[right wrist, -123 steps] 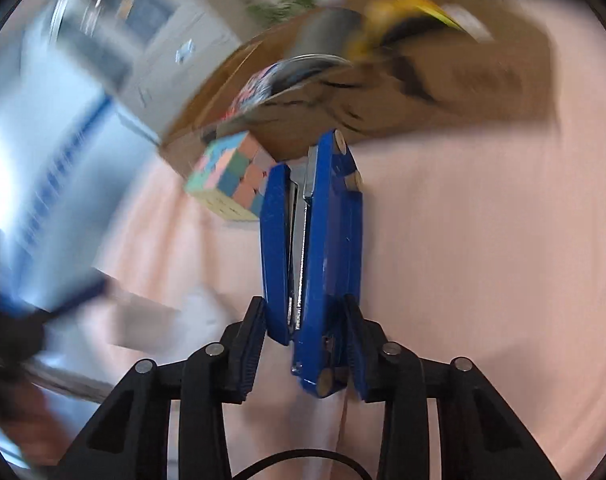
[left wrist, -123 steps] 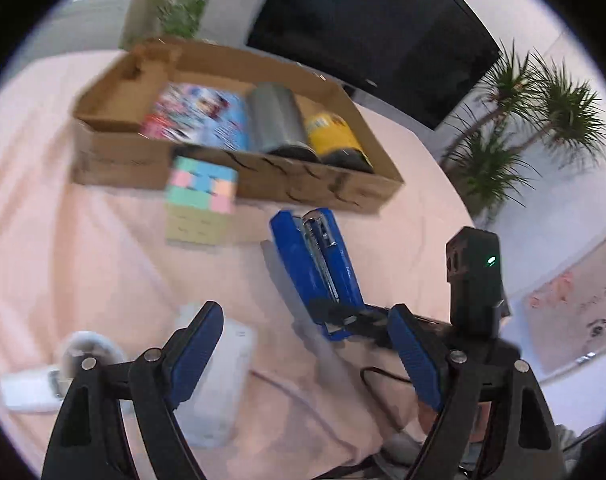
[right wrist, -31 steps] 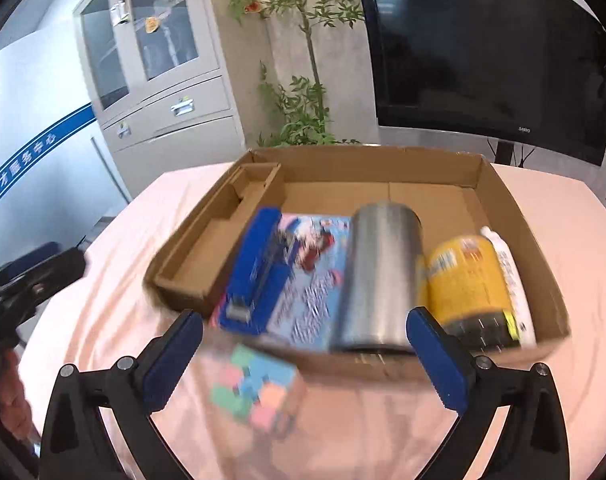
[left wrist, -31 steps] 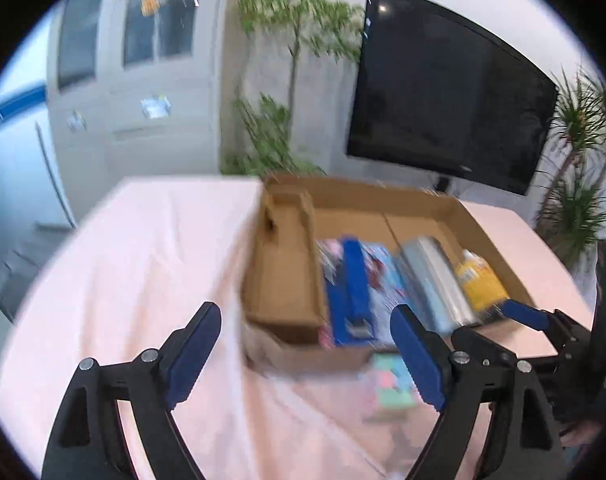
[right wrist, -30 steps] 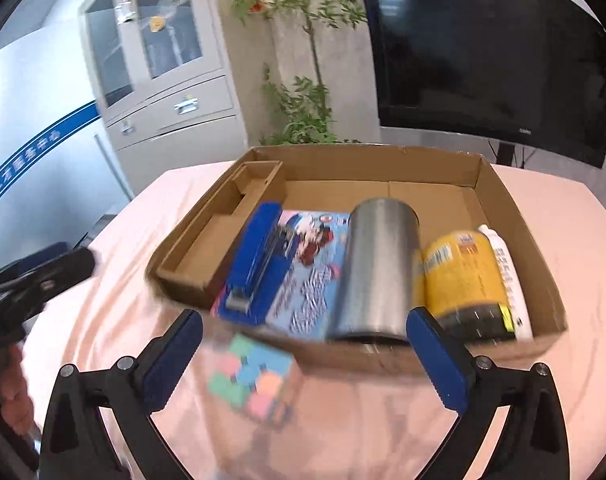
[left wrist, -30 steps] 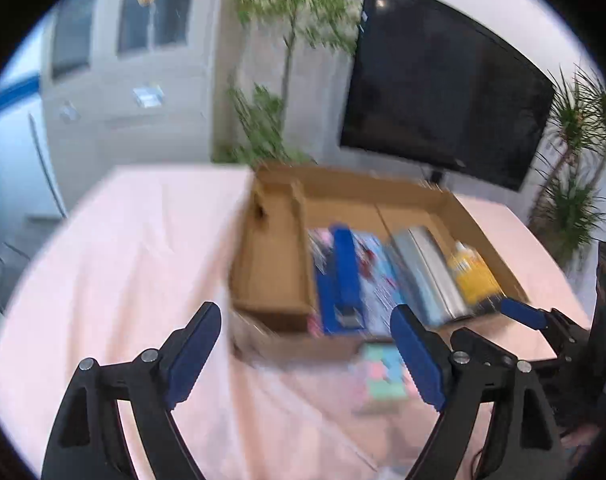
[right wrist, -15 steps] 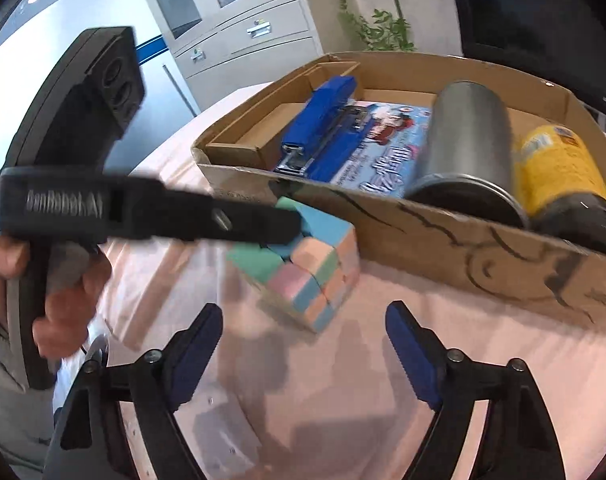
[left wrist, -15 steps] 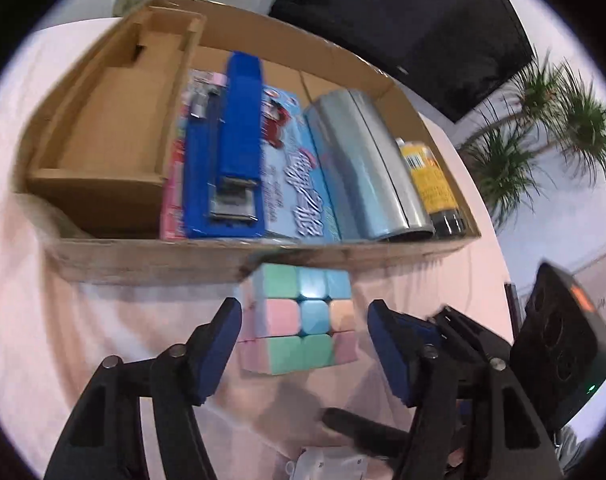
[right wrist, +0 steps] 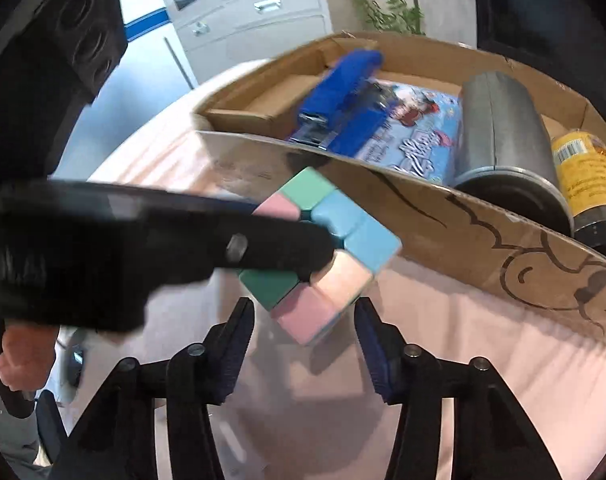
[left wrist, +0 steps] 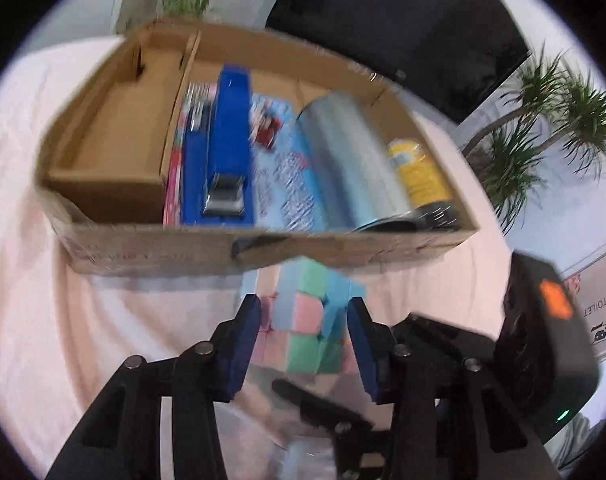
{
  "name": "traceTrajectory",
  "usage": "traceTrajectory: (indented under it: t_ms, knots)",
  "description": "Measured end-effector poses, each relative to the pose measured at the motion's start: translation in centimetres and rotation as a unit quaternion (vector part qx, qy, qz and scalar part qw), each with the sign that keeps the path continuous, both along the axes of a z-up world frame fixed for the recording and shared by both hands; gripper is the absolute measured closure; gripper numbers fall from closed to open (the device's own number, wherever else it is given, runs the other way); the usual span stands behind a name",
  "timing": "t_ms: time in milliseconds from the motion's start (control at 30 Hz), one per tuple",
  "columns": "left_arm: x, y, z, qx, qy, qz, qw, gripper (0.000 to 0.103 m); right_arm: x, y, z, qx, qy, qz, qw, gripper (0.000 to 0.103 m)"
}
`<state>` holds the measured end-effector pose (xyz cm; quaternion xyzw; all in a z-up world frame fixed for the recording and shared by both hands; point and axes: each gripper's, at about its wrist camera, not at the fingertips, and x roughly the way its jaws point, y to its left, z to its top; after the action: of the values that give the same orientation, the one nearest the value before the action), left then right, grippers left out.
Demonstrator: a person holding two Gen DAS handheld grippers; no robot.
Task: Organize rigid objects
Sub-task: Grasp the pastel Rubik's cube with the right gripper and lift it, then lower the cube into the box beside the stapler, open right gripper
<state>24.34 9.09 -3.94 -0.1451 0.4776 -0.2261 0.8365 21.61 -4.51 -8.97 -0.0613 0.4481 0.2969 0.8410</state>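
Note:
A pastel puzzle cube (left wrist: 307, 320) sits between the fingers of my left gripper (left wrist: 303, 332), which is shut on it just in front of the cardboard box (left wrist: 151, 254). The cube appears tilted and lifted in the right wrist view (right wrist: 327, 256), with the left gripper's finger across it. My right gripper (right wrist: 305, 340) is open and empty, just below the cube. In the box lie a blue stapler (left wrist: 227, 152), a picture book (left wrist: 287, 176), a silver cylinder (left wrist: 351, 164) and a yellow can (left wrist: 419, 172).
The box's left compartment (left wrist: 115, 136) is bare cardboard. The table carries a pink cloth (left wrist: 43, 320). A white object (left wrist: 311, 452) lies under the left gripper. A TV and potted plants stand behind the table. The right gripper's body (left wrist: 551, 340) is at the right.
My left gripper has closed on the cube and raised it. My right gripper has moved closer to the cube and narrowed its opening. Earlier, the stapler went from the right gripper into the box.

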Motion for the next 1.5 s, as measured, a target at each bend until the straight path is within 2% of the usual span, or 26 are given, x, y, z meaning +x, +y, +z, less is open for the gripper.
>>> traceTrajectory:
  t_ms: [167, 300, 433, 567, 767, 800, 833, 867, 967, 1033, 1133, 1233, 1367, 1500]
  knots:
    - [-1.4, -0.7, 4.6, 0.009, -0.056, 0.005, 0.9984, 0.065, -1.3, -0.5, 3.4, 0.026, -0.024, 0.014, 0.999, 0.058]
    - [0.2, -1.0, 5.8, 0.013, -0.067, 0.004, 0.9977, 0.065, 0.1, -1.3, 5.4, 0.032, -0.044, 0.007, 0.998, 0.058]
    - [2.8, -0.9, 6.0, 0.013, -0.06, 0.011, 0.998, 0.065, 1.2, -2.0, 7.1, 0.03, -0.069, 0.001, 0.997, 0.059]
    - [5.5, 0.3, 5.2, -0.023, -0.037, 0.026, 0.9987, 0.065, 3.1, -2.2, 8.7, 0.029, -0.077, 0.009, 0.997, 0.059]
    - [8.9, 0.6, 3.8, -0.052, -0.003, 0.035, 0.998, 0.065, 6.5, -1.9, 9.9, 0.024, -0.068, 0.001, 0.997, 0.059]
    - [9.5, 0.6, 3.6, -0.07, 0.004, 0.029, 0.9971, 0.065, 6.7, -1.9, 10.2, 0.028, -0.069, 0.001, 0.997, 0.062]
    - [9.9, 0.4, 3.4, -0.08, 0.01, 0.024, 0.9964, 0.071, 7.3, -1.9, 10.5, 0.042, -0.061, 0.011, 0.997, 0.064]
    - [10.1, 0.2, 3.4, -0.084, 0.012, 0.024, 0.9961, 0.073, 8.1, -1.9, 10.6, 0.05, -0.053, 0.017, 0.997, 0.064]
    - [10.7, -0.7, 3.3, -0.075, 0.01, 0.014, 0.9971, 0.073, 9.0, -1.0, 10.1, 0.017, -0.059, 0.013, 0.998, 0.064]
    - [10.7, -0.7, 2.8, -0.062, 0.014, 0.018, 0.9978, 0.073, 8.9, -1.1, 9.4, 0.013, -0.049, 0.004, 0.999, 0.063]
    - [10.3, 0.5, 2.9, -0.066, 0.007, 0.023, 0.9975, 0.073, 7.2, -2.6, 9.2, 0.012, -0.06, -0.013, 0.998, 0.063]
    - [10.5, 1.4, 2.5, -0.049, 0.012, 0.026, 0.9984, 0.073, 5.7, -4.0, 9.6, 0.02, -0.071, -0.019, 0.997, 0.061]
    - [11.1, 1.2, 1.0, -0.039, 0.033, 0.028, 0.9983, 0.073, 6.3, -4.0, 8.6, 0.009, -0.056, -0.029, 0.998, 0.061]
    - [11.8, 0.8, 0.7, -0.035, 0.034, 0.021, 0.9986, 0.072, 8.4, -3.0, 7.4, 0.008, -0.035, -0.039, 0.999, 0.061]
